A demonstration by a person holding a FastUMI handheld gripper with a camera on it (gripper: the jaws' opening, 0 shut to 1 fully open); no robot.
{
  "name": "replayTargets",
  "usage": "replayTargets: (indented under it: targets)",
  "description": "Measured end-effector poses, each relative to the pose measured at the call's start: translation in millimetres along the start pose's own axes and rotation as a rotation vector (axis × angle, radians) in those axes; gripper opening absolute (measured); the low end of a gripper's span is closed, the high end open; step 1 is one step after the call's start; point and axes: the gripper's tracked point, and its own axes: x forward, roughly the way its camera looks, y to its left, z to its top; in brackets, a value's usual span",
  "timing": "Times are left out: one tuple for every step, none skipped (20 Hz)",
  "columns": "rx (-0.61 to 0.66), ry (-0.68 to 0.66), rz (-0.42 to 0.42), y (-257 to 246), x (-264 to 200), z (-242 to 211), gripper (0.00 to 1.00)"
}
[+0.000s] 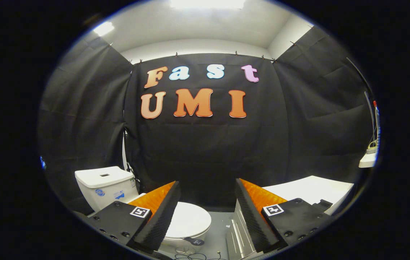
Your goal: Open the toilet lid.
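Observation:
A white toilet stands low ahead, left of centre. Its tank [104, 186] rises by the black cloth wall and its lid [187, 221] lies flat and closed over the bowl. A small dark tag [194, 241] sits at the lid's front edge. My gripper [208, 187] hovers above and in front of the toilet, open with a wide gap and nothing between the fingers. The left finger [160, 213] covers the lid's left part; the right finger [253, 213] is off to the lid's right, over the floor.
A white flat surface [309, 191] lies beyond the right finger. A grey floor with metal rails [239, 236] runs between toilet and that surface. Loose cables [190, 256] lie on the floor before the bowl. A small white shelf [368, 159] hangs on the right wall.

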Motion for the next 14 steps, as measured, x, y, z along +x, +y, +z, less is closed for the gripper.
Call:
replayTargets:
  targets:
    - [0.002,0.016,-0.019,-4,0,-2,0.98]
    - [0.019,0.025,-0.045,-9,-2,-2,0.98]
    - [0.044,0.024,-0.081,-13,-5,3,0.98]
    - [0.076,0.021,-0.113,-18,-5,7,0.98]
    - [0.106,0.022,-0.124,-12,-4,6,0.99]
    - [0.132,0.031,-0.131,-8,-3,3,0.99]
    - [0.158,0.041,-0.152,-10,1,-1,1.00]
    - [0.203,0.033,-0.187,-12,5,0,0.99]
    - [0.257,0.001,-0.220,-13,9,5,0.99]
    - [0.302,-0.021,-0.239,-13,13,3,0.98]
    - [0.343,-0.021,-0.249,-8,14,-7,0.98]
    - [0.388,0.015,-0.260,-2,13,-25,0.98]
    - [0.437,0.023,-0.279,-5,14,-41,0.98]
    - [0.488,0.037,-0.293,-7,16,-55,0.98]
